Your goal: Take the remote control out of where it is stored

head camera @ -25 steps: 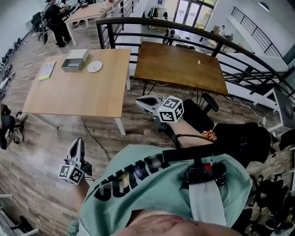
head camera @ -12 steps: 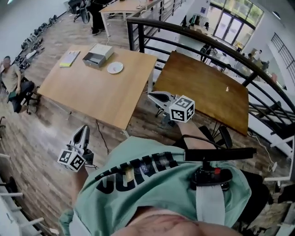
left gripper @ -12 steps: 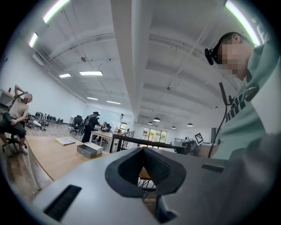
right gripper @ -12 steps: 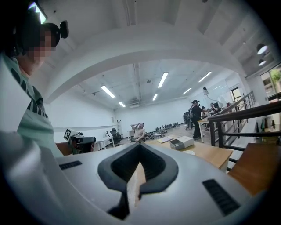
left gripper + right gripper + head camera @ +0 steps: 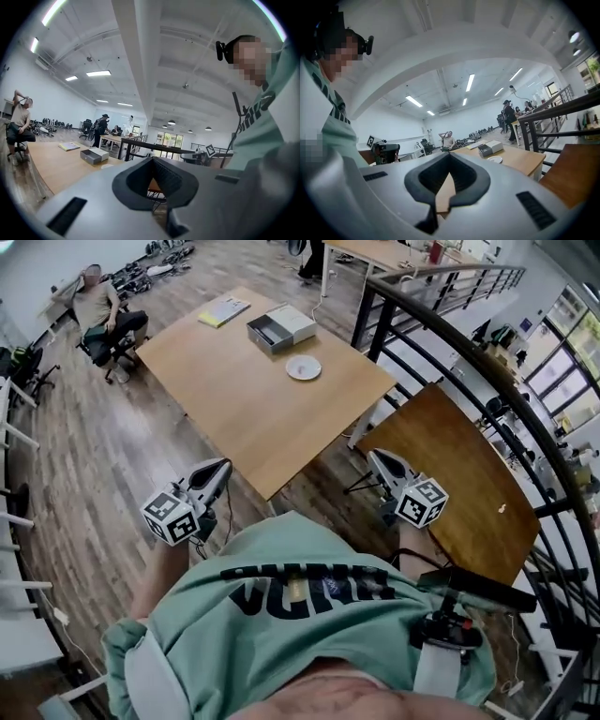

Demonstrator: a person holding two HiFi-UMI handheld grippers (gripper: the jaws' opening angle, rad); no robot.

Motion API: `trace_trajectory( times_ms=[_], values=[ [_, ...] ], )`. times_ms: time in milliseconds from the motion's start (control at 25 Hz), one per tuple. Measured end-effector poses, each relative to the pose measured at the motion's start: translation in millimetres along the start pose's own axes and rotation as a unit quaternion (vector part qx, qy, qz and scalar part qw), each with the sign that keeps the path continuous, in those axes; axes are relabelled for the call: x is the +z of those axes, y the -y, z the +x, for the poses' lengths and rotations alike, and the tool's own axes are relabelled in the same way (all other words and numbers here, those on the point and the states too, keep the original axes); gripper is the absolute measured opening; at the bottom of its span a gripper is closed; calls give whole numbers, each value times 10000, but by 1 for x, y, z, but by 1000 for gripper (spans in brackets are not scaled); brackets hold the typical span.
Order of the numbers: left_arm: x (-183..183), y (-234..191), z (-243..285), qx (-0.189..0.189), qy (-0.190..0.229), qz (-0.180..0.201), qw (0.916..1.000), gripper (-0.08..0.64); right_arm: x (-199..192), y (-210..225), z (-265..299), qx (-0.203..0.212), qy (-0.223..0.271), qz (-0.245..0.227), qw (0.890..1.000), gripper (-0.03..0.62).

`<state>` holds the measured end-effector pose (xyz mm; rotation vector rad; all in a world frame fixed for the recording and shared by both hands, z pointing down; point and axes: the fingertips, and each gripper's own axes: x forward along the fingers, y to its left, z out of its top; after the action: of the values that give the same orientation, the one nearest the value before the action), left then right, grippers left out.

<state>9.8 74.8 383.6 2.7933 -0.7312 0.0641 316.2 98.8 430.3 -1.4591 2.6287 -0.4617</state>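
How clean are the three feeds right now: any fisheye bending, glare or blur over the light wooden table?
Head view: strong fisheye curves the black metal railing, yet the light wooden table and grey box look sharp and evenly lit. Left gripper view: bright ceiling lights, dark rounded corners, table small at the left. Right gripper view: same dark corners, table distant but readable.

Person turns toward light table [image 5: 253, 399]: it swings from upper left to middle of head view, grey box [image 5: 281, 329] and white plate [image 5: 303, 367] on it come nearer. Dark table [image 5: 469, 484] slides to right, railing [image 5: 450, 343] now arcs down right side. Seated person [image 5: 98, 315] appears top left. Left gripper [image 5: 223, 466] rises, tilts toward light table; right gripper [image 5: 373, 457] shifts right and lower
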Motion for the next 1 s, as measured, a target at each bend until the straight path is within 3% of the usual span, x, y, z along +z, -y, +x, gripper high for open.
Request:
trace_trajectory(
  times_ms=[200, 360, 720, 1000],
  values=[
    [-5, -14, 12, -10, -30, -126, 9999, -6, -10, 11, 18, 25, -179, 87, 9998, 5],
    [-6, -54, 14, -66, 81, -284, 9995, -6, -3, 13, 49, -79, -303, -60, 9995, 5],
    [21, -156, 36, -489, 391, -237, 9978, -6, 68, 8, 134, -398, -358, -730, 9959, 5],
    [11, -201, 25, -357, 532, -432, 9970, -5, 49, 0, 199, -147, -930, -756, 9927, 5]
  ],
)
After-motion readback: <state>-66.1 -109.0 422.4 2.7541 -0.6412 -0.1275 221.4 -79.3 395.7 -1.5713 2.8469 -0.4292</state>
